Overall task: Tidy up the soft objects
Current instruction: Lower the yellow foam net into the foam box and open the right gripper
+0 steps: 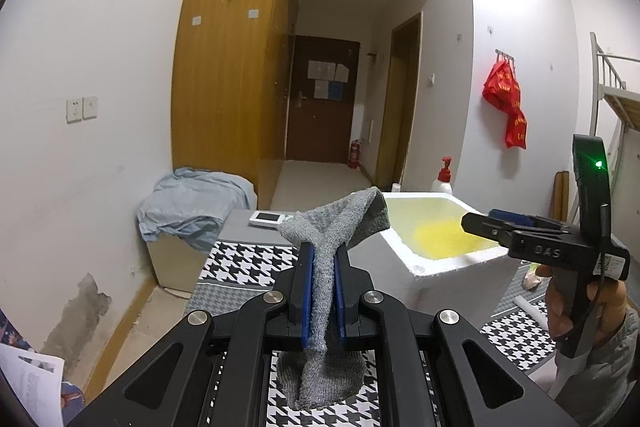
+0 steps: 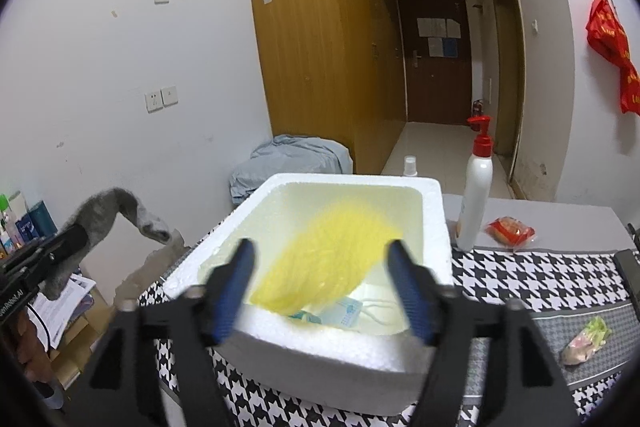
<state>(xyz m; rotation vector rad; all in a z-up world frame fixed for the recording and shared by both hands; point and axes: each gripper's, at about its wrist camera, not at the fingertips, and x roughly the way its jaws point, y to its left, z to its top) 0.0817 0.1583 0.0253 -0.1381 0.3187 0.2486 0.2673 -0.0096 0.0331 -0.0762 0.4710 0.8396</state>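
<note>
My left gripper is shut on a grey sock, whose toe sticks up past the pads and whose cuff hangs below; it stands left of a white foam box. In the right wrist view the sock droops from the left gripper at the far left. My right gripper is open above the near rim of the foam box. A blurred yellow soft thing lies inside the box beyond the fingers, free of the pads, over a light blue packet.
The box stands on a houndstooth table cover. A white pump bottle, a red packet and a wrapped snack sit to its right. A blue cloth pile lies behind, and a white device at the table's far edge.
</note>
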